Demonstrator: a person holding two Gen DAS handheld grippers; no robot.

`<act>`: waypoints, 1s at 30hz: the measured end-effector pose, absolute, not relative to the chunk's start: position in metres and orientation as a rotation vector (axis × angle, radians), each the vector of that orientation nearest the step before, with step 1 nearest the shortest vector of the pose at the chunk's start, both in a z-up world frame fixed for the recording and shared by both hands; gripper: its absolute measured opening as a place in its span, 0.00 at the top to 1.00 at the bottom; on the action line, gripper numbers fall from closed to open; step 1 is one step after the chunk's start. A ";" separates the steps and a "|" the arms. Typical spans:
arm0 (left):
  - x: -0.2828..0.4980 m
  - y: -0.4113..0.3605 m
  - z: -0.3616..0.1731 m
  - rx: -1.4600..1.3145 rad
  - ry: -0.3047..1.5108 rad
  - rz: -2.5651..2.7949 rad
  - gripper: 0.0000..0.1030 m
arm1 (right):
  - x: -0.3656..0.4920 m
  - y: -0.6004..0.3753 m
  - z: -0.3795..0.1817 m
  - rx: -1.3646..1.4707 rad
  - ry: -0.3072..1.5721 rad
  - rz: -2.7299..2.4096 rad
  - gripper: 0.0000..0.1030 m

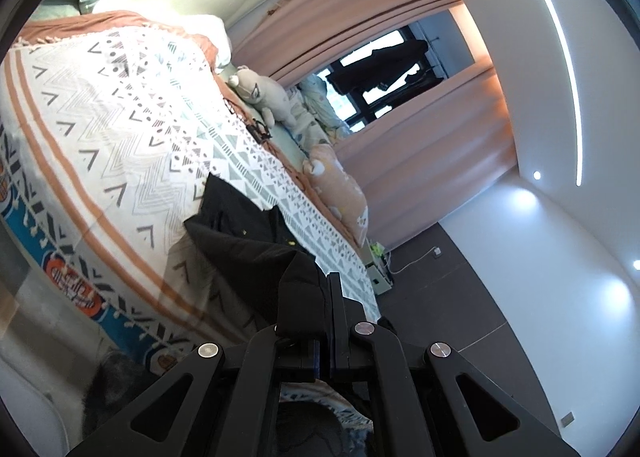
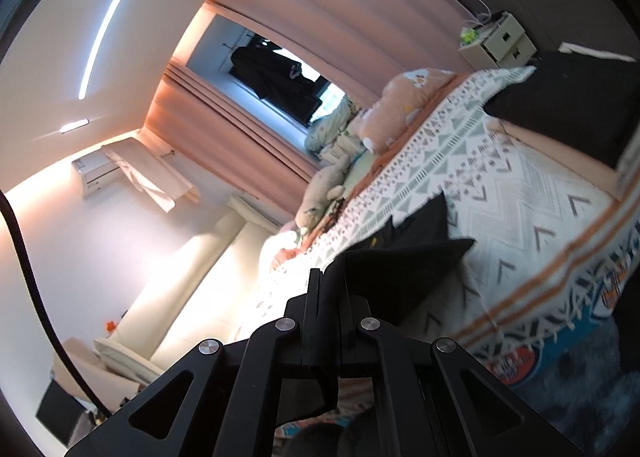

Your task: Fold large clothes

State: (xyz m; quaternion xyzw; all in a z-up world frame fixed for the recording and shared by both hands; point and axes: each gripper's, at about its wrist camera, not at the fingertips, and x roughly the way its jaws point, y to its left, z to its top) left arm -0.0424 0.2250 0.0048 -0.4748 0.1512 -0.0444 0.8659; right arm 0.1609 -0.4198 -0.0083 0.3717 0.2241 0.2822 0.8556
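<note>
While both clamp tight, left tool (image 1: 326, 281) and right tool (image 2: 326, 277) pinch black garment (image 1: 248, 225).

Black garment (image 1: 248, 241); white geometric-patterned, orange-striped blanket (image 1: 120, 129).

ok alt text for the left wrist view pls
The left gripper is shut on a fold of a black garment, which trails onto a bed's patterned white, orange and grey blanket. Beyond lie a grey plush toy, a peach pillow and pink curtains.

Black garment (image 1: 256, 241) hides gripper tips.
</note>
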 end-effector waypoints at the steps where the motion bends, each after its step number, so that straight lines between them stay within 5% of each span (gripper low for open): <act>1: -0.037 0.228 0.007 -0.997 0.312 -0.094 0.99 | 0.167 -0.418 -0.006 0.783 0.466 0.595 0.95; 16: 0.121 0.283 0.059 -0.959 0.321 -0.069 0.99 | 0.334 -0.366 0.047 0.746 0.455 0.559 0.95; 30: 0.251 0.307 0.040 -0.953 0.426 -0.018 0.99 | 0.452 -0.348 0.012 0.778 0.557 0.484 0.95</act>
